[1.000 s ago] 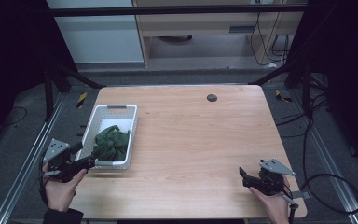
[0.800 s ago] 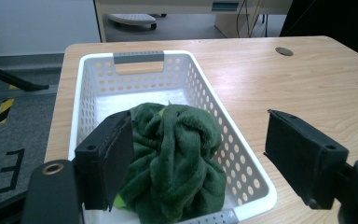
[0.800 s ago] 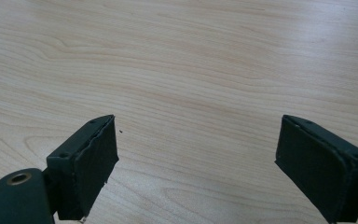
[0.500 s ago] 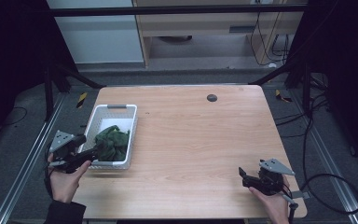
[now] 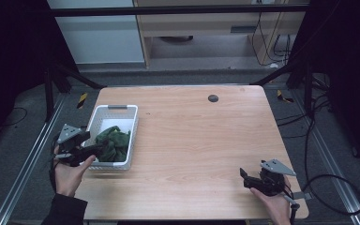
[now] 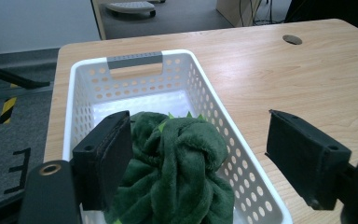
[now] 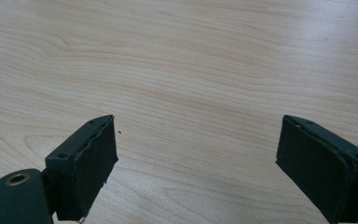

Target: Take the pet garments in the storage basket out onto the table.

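The left gripper (image 6: 198,163), jaws wide and empty, straddles the green plush cloth (image 6: 177,172) in the white basket (image 6: 135,58). Probably soft, light, compressible: pinch the bunched fold at twelve o'clock. The right gripper (image 7: 196,163) gapes empty over the table (image 7: 191,56).

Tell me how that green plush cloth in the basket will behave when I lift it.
The green plush cloth lies bunched in soft folds, so it will likely droop and unfurl. It looks light and fuzzy, probably not slippery. The basket seems thin, perforated plastic and might shift if the fabric snags.
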The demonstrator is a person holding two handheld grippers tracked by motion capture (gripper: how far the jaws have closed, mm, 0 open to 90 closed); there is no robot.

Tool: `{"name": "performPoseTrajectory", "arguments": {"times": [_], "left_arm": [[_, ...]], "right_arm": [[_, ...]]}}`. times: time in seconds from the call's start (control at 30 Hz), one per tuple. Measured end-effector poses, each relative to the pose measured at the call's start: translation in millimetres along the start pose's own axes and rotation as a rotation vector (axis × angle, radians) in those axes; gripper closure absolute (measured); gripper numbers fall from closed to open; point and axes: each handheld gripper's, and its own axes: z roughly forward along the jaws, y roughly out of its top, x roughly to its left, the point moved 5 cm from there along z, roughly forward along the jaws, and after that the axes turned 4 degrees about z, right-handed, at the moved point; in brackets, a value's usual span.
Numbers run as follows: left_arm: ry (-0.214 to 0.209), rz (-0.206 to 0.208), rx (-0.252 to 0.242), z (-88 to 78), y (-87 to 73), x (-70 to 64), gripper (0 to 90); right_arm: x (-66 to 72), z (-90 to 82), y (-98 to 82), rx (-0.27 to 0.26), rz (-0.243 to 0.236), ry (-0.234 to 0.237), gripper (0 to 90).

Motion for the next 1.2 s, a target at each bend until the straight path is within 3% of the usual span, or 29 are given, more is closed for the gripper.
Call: {"name": "performPoseTrajectory", "arguments": {"times": [0.63,1.2], "left_arm": [[0.001,0.049,0.120,28.5,-2.4,-2.5,16.9],[-0.012,0.057,0.199,47.3,-6.6,1.3,16.0]], "right_arm": [[-0.4,1.9,-0.7,0.007,-0.009,0.002,11.9],[0.0,2.2,-0.3,0.012,-0.002,0.006,11.4]]}}
